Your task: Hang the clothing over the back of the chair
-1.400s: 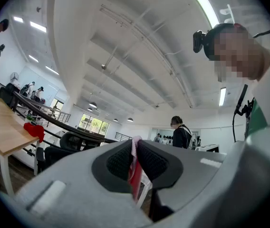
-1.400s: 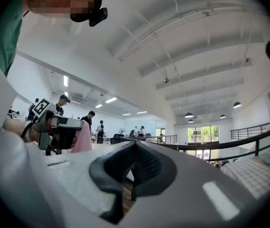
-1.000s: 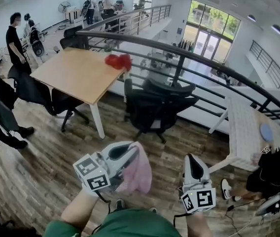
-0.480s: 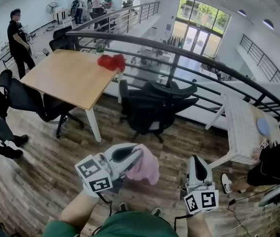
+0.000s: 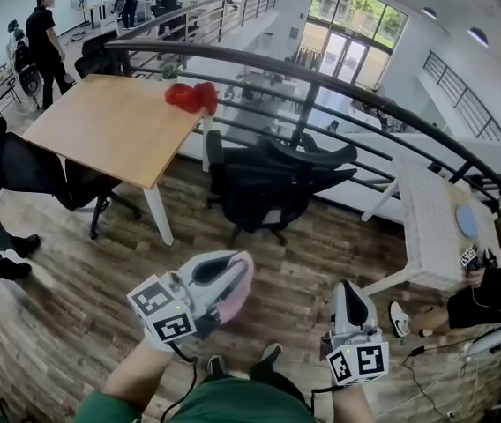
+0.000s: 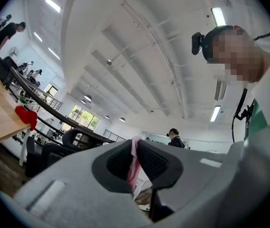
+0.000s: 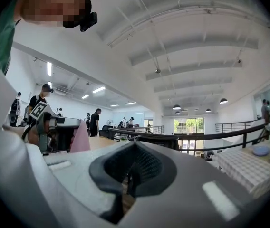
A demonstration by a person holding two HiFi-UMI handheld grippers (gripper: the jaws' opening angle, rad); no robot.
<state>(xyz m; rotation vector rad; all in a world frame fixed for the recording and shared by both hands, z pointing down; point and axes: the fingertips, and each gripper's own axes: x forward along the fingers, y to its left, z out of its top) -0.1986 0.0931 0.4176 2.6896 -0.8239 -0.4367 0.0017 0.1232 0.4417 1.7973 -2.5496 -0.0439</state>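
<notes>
We hold the left light-grey two-jaw gripper (image 5: 224,276) low and in front of us. Its ribbed black pads are closed tight on a fold of the pale pink fabric garment (image 5: 240,291), which bunches against the claw's right side and hangs from the pinch. In the left gripper view a thin pink-and-white strip of the cloth (image 6: 136,167) stands squeezed between the pads, a grip that looks firm enough to carry the garment across the room without dragging it on the wood-plank floor (image 5: 74,307). The right light-grey two-jaw gripper (image 5: 349,293) rides beside it, well apart. Its pads have come together on nothing (image 7: 131,175), and we judge it is kept free to catch a second edge and spread the fabric once we arrive. The black mesh swivel office chair (image 5: 264,188) waits ahead of us, between the light wooden rectangular table (image 5: 100,122) and the dark curved metal railing (image 5: 321,82), near neither claw. Its curved backrest top is bare, so the hanging is not yet done. We reckon the next move calls for lifting the cloth above that backrest, since the garment sits low now. A bright red bundle (image 5: 190,97) lies on the table's far corner, and a small white table (image 5: 431,227) stands off to the right.
</notes>
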